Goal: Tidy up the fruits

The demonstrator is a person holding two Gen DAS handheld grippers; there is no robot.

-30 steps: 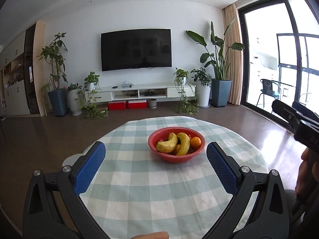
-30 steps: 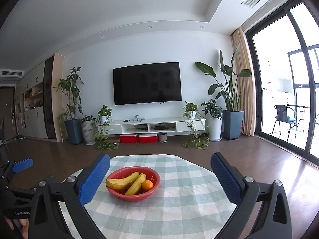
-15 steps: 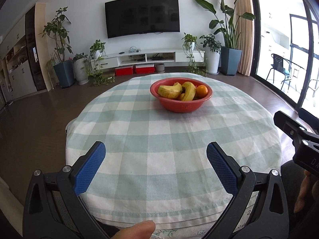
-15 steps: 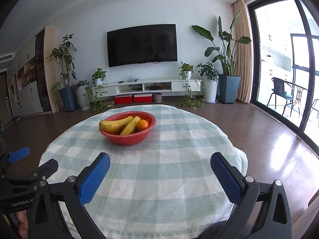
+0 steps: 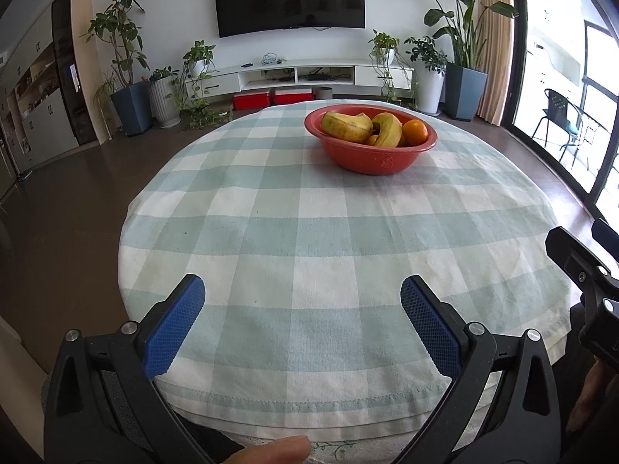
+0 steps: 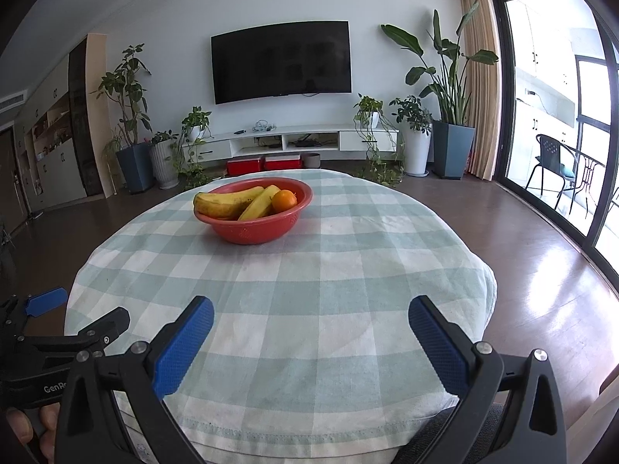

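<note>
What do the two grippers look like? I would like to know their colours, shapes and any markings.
The left gripper and the right gripper look alike: black plastic frames with triangular cut-outs and silver screws, each with two fingers carrying blue, finely textured pads. White lettering beginning "GenRo" is printed on the left gripper's body. No sleeves are visible.

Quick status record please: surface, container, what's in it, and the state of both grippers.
surface: round table with a green-and-white checked tablecloth
container: red bowl, upright on the far half of the table
contents: two bananas and an orange, all in the bowl
left gripper: open, empty, over the near edge of the table
right gripper: open, empty, over the near edge, to the right of the left one
fruit outside the bowl: none visible
</note>
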